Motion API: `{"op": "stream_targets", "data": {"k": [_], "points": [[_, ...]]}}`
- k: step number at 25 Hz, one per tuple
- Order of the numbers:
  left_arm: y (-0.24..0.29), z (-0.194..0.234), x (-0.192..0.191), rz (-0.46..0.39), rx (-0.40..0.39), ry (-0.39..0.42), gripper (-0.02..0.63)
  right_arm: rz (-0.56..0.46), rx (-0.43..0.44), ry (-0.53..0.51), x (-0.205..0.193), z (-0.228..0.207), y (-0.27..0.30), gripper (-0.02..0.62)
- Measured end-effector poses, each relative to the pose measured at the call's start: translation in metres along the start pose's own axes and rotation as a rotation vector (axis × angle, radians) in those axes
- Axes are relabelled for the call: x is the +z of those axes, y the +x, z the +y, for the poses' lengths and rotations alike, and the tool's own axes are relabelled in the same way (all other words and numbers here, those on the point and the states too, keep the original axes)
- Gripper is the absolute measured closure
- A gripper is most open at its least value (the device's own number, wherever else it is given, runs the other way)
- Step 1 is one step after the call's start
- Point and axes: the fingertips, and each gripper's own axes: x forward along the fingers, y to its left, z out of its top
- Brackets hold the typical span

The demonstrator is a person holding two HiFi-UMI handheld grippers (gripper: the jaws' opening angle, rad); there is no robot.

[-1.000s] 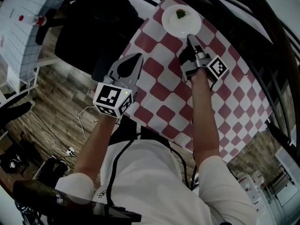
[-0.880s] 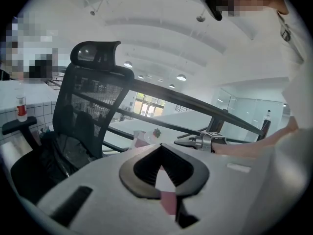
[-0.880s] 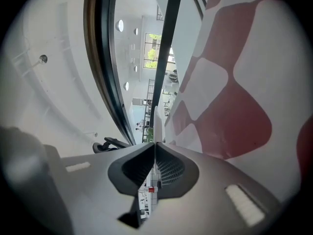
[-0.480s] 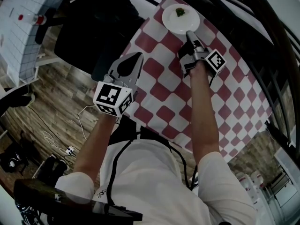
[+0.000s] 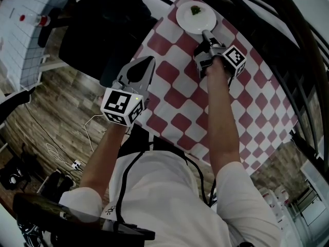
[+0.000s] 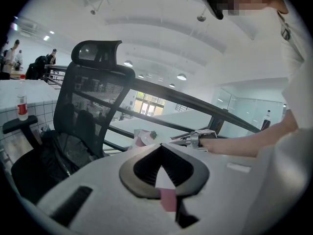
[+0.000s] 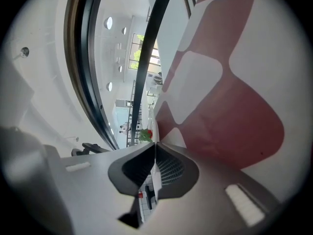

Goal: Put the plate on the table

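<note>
Trouble, largest thing first: the table (image 5: 180, 96), draped in a red-and-white checked cloth, ends just beyond the plate (image 5: 191, 20), which is at its far corner. A release too near that edge could, I judge, let the plate tip off. Whether it already rests on the cloth or hangs just above it cannot be told.

The right gripper (image 5: 206, 34) reaches across the table to the plate's near rim. Its jaws are pressed almost together on what looks like that thin white rim. Pulling back before they part would drag the plate along the cloth, and a tilt would send the green garnish (image 5: 196, 9) sliding.

The left gripper (image 5: 149, 61) hovers at the table's left edge, jaws together with nothing between them, and could knock the chair if swung.

Counted:
- one table
- one black mesh office chair (image 6: 93, 106), left of the table
- two grippers
- one white plate
- one plastic bottle (image 6: 21, 106) with a red cap, well left of the table
- one sprig of garnish
</note>
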Motion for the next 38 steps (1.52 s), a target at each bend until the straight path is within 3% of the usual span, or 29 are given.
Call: {"op": "stream_targets", "data": {"k": [16, 23, 28, 30, 34, 38], "points": [[-0.005, -0.004, -0.002, 0.016, -0.013, 0.009, 0.598, -0.051, -0.123, 0.003, 0.003, -0.012, 0.003, 0.57], [-0.007, -0.008, 0.001, 0.02, -0.019, 0.017, 0.598, -0.05, -0.127, 0.007, 0.002, -0.008, 0.005, 0.566], [-0.01, -0.006, 0.005, 0.02, -0.021, 0.026, 0.598, -0.04, -0.066, -0.024, 0.001, 0.009, 0.008, 0.392], [-0.013, -0.008, 0.007, 0.018, -0.025, 0.033, 0.598, -0.03, -0.067, -0.044, -0.003, 0.012, 0.003, 0.363], [-0.021, -0.015, 0.013, 0.011, -0.04, 0.046, 0.598, -0.008, -0.062, -0.058, -0.016, 0.014, -0.016, 0.371], [-0.032, -0.026, 0.022, 0.0, -0.067, 0.062, 0.598, -0.005, -0.02, -0.102, -0.031, 0.031, -0.044, 0.526]]}}
